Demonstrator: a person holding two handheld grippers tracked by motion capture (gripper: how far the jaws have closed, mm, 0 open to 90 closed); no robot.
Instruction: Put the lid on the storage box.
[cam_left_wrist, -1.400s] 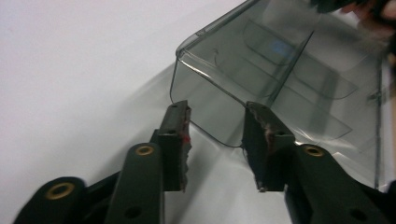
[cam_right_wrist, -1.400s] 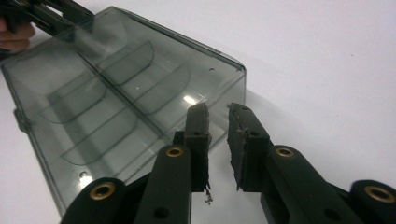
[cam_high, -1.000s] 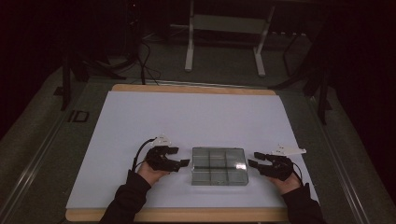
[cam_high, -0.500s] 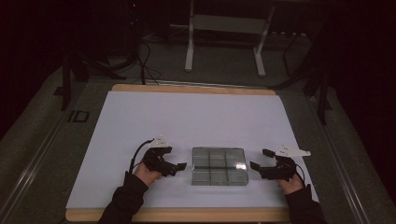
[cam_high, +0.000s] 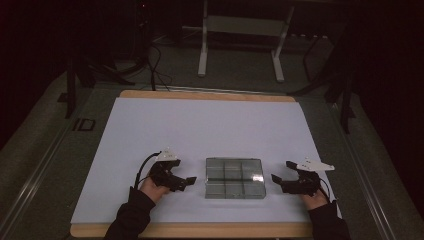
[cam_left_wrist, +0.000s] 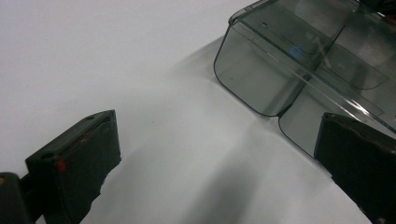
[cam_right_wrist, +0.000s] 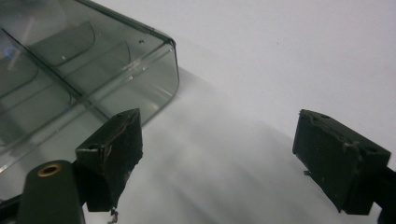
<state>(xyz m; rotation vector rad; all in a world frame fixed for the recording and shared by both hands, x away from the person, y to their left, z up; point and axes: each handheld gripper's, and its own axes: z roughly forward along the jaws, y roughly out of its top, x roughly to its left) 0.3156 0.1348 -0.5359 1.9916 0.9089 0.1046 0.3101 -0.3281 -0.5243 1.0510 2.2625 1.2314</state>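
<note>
Bare table (cam_high: 210, 125) stretches beyond the clear box (cam_high: 235, 178), which sits between the left claw (cam_high: 187, 181) and right claw (cam_high: 276, 179), both spread apart.

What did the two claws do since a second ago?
Both claws backed away from the clear box: the left claw a little to the left, the right claw further to the right. Both are open, holding nothing. The box stayed put on the white table.
</note>
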